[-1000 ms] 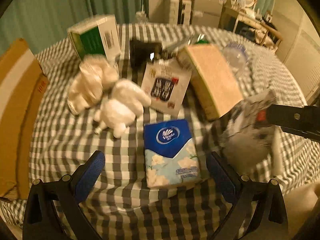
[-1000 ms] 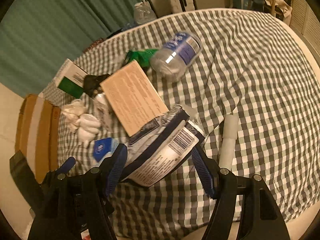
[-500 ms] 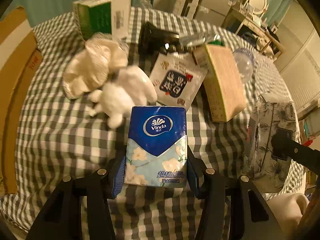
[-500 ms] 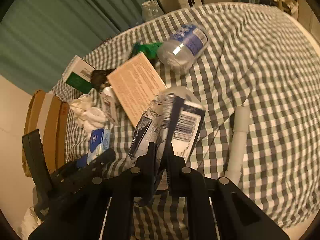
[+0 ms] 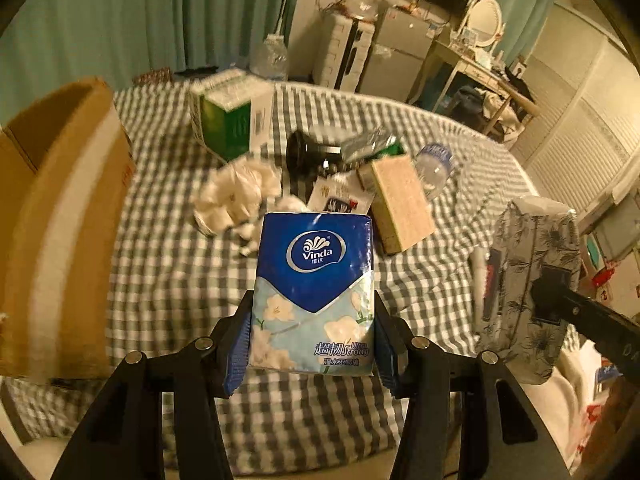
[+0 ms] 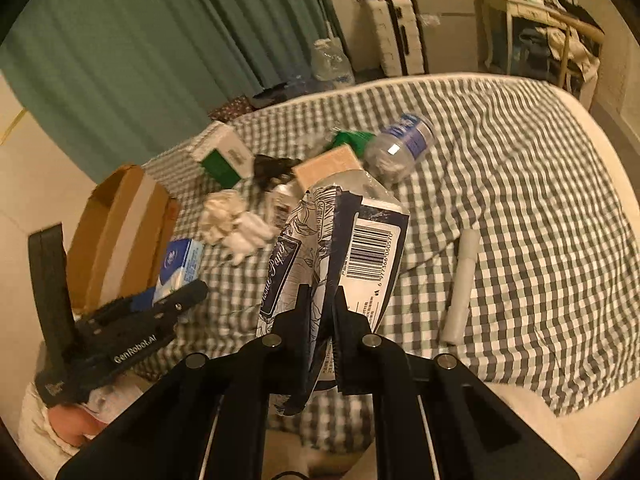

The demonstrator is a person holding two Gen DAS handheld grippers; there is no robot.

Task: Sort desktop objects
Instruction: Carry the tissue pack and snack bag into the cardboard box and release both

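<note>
My left gripper (image 5: 312,340) is shut on a blue Vinda tissue pack (image 5: 316,272) and holds it upright above the checked tablecloth (image 5: 168,264). In the right wrist view the same left gripper (image 6: 160,300) and the Vinda tissue pack (image 6: 180,260) show at the left. My right gripper (image 6: 322,316) is pinched shut on the thin wrapper edge of a floral tissue-paper pack (image 6: 348,236), lifted off the cloth. That floral pack (image 5: 528,280) hangs at the right of the left wrist view, with the right gripper's black finger on it.
An open cardboard box (image 5: 56,216) stands at the left edge. On the cloth lie a green-white carton (image 5: 232,120), crumpled white tissues (image 5: 236,196), a tan box (image 5: 400,200), a plastic bottle (image 6: 400,144), a black object (image 5: 308,152) and a white roll (image 6: 460,284).
Both grippers closed on their packs and lifted them off the cloth. The left one took the Vinda pack, the right one pinched the floral pack's wrapper. The cardboard box now looms larger at left.
</note>
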